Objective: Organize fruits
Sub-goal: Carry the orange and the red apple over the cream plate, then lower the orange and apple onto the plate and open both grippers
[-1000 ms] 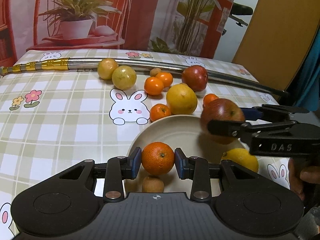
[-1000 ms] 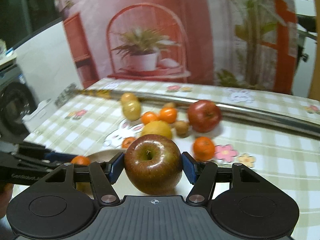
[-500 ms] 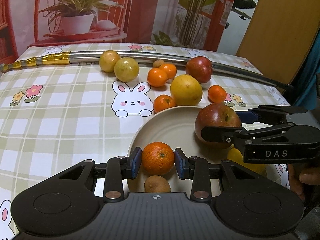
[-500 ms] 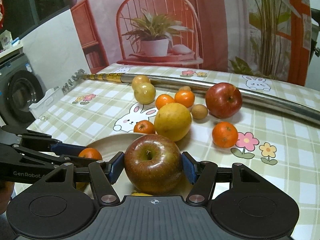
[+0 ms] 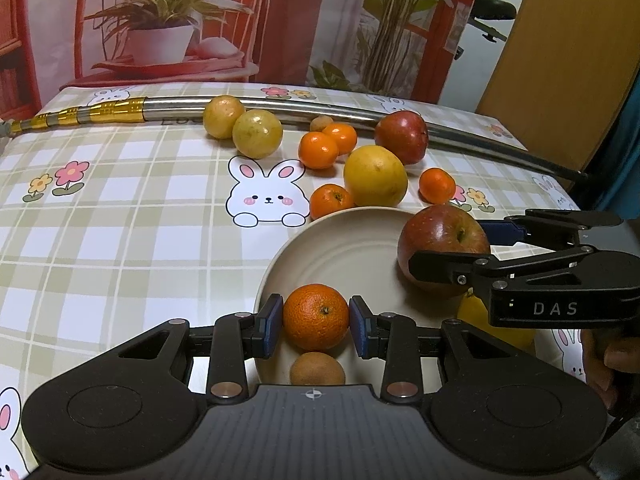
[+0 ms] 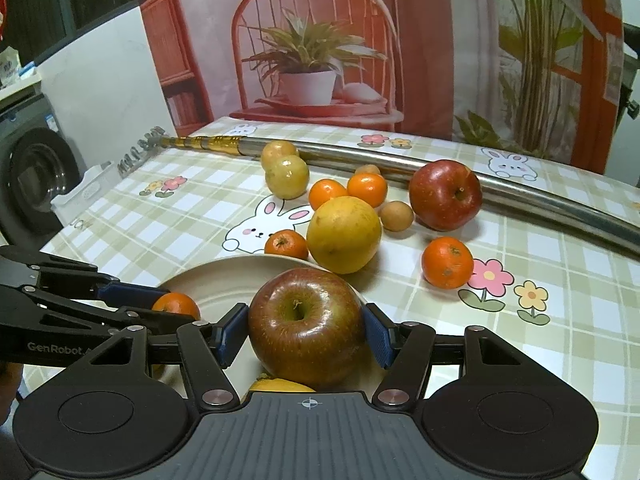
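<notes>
The right claw point(image 6: 307, 334) has its blue pads pressed on either side of a red-green apple point(image 6: 306, 322), stem dimple facing up, held over the beige plate point(image 6: 224, 280). Just below the apple, a yellow fruit point(image 6: 280, 386) peeks out at the claw's base. To the claw's left, the left claw point(image 6: 152, 300) reaches in over the plate with a small orange point(image 6: 178, 306) between its fingers. Ahead of the claw, on the bench point(image 6: 560, 340), lie a large yellow fruit point(image 6: 344, 234), a small orange point(image 6: 286, 244) touching the plate's far rim, and another orange point(image 6: 447, 262) ahead to the right. Farther ahead sit a red apple point(image 6: 445, 194) and a long steel pole point(image 6: 400, 164).
</notes>
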`<state>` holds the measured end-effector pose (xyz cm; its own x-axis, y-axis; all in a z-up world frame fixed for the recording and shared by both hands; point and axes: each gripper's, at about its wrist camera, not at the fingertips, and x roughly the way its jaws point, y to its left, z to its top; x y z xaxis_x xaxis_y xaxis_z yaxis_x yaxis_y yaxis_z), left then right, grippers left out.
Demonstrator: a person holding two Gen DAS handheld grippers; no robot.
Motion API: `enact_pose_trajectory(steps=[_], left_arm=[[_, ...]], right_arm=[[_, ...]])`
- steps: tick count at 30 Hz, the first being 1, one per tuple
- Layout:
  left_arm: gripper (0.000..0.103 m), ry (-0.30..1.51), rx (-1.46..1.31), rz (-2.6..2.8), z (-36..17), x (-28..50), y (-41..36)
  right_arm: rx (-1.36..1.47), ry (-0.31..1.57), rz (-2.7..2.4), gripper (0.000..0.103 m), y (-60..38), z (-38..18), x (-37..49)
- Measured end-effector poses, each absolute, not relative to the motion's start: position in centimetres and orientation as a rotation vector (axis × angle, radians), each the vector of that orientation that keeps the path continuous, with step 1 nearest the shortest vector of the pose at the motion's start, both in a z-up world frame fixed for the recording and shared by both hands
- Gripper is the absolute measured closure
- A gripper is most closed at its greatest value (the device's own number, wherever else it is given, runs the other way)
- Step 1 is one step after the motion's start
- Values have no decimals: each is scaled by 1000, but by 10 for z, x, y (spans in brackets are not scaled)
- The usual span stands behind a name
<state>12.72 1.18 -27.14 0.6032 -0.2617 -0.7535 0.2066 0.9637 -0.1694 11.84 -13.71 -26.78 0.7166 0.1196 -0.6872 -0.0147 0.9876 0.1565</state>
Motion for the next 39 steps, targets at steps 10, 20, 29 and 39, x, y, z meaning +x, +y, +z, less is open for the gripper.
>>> enact_pose_trajectory(steps=[10,20,29,39], left_arm=[[65,883,-78,-260,-271,126,12],[65,881,-132,-252,-273,125,17],[64,880,-144,-220,-273,116,14],[64,826,-168,-211,-264,100,16]], right_arm=[[118,773,60,45,-135,-267,116],[87,766,29,44,-131,-262,112],[105,740,1,40,-133,-259,103],[136,692,-25,40,-133,-256,88]])
